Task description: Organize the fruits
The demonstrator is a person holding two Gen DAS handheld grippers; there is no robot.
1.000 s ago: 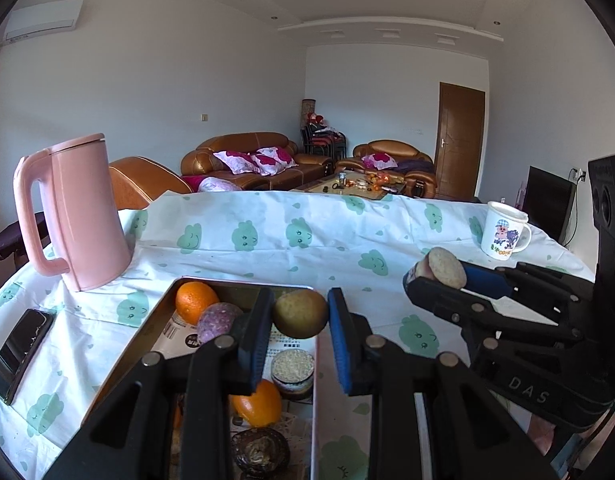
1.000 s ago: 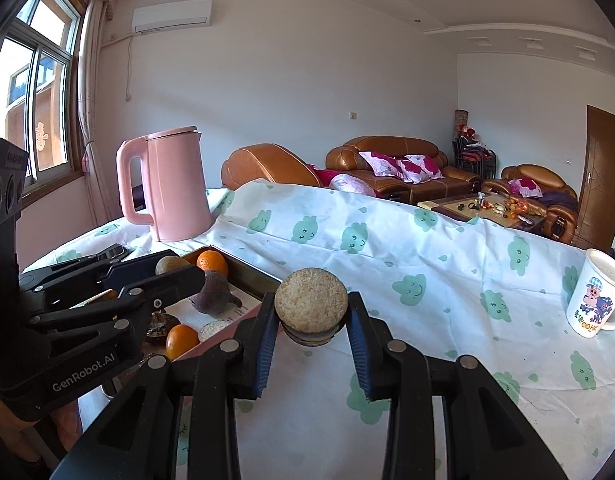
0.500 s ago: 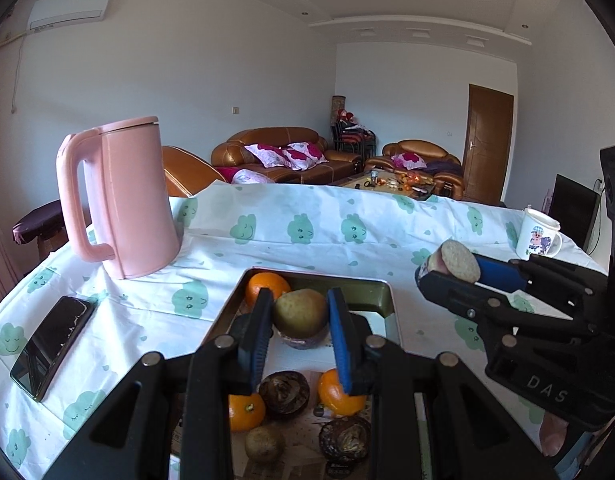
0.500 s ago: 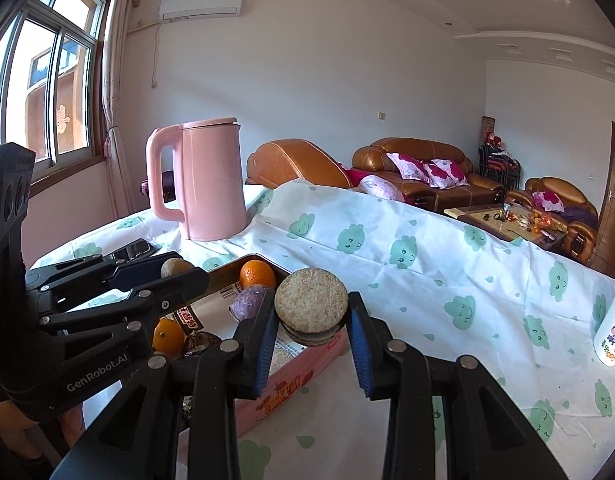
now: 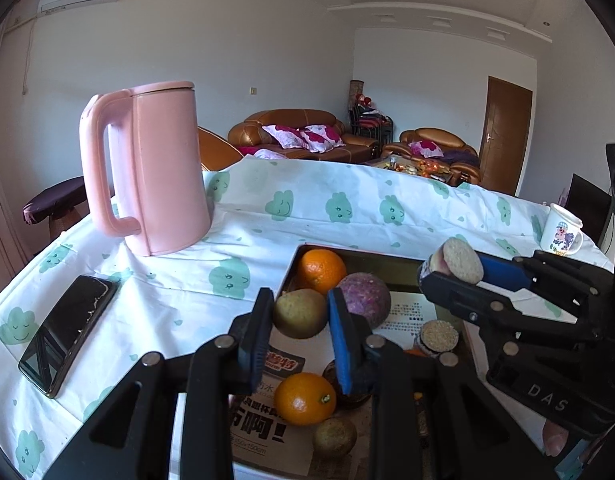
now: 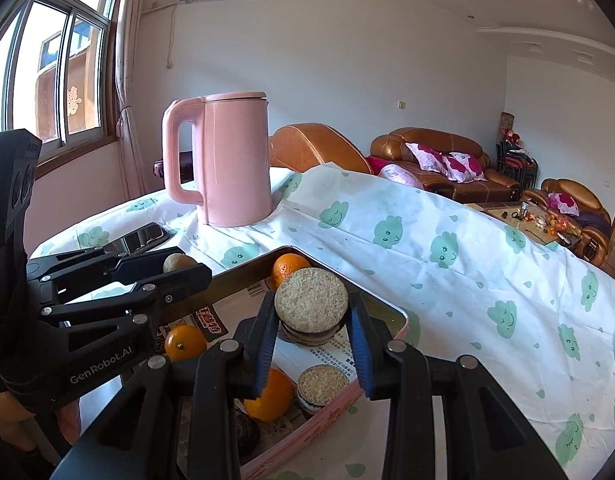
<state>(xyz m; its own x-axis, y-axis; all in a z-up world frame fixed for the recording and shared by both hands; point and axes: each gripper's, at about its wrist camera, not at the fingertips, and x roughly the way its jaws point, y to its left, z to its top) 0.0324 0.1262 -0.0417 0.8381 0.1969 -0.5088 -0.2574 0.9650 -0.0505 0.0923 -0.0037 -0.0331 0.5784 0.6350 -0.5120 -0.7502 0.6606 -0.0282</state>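
Observation:
My left gripper (image 5: pixel 300 316) is shut on a brown-green kiwi (image 5: pixel 299 312) and hovers over the near left part of the metal tray (image 5: pixel 371 255). The tray is lined with printed paper and holds oranges (image 5: pixel 322 270), a purple fruit (image 5: pixel 367 298), a second kiwi (image 5: pixel 334 436) and dark round pieces. My right gripper (image 6: pixel 312 312) is shut on a round dark-skinned fruit with a grainy tan flat face (image 6: pixel 311 304), above the tray's far side (image 6: pixel 387 307). A similar tan-topped piece (image 6: pixel 322 384) lies in the tray. Each gripper shows in the other's view, side by side.
A tall pink kettle (image 5: pixel 155 172) stands on the cloud-print tablecloth left of the tray. A black phone (image 5: pixel 67 332) lies near the table's left edge. A white cartoon mug (image 5: pixel 561 234) is at the far right. Sofas stand beyond the table.
Both grippers have swung left across the table with their fruits still held. The kettle and phone now look nearer, and the tray has slid right in the left wrist view.

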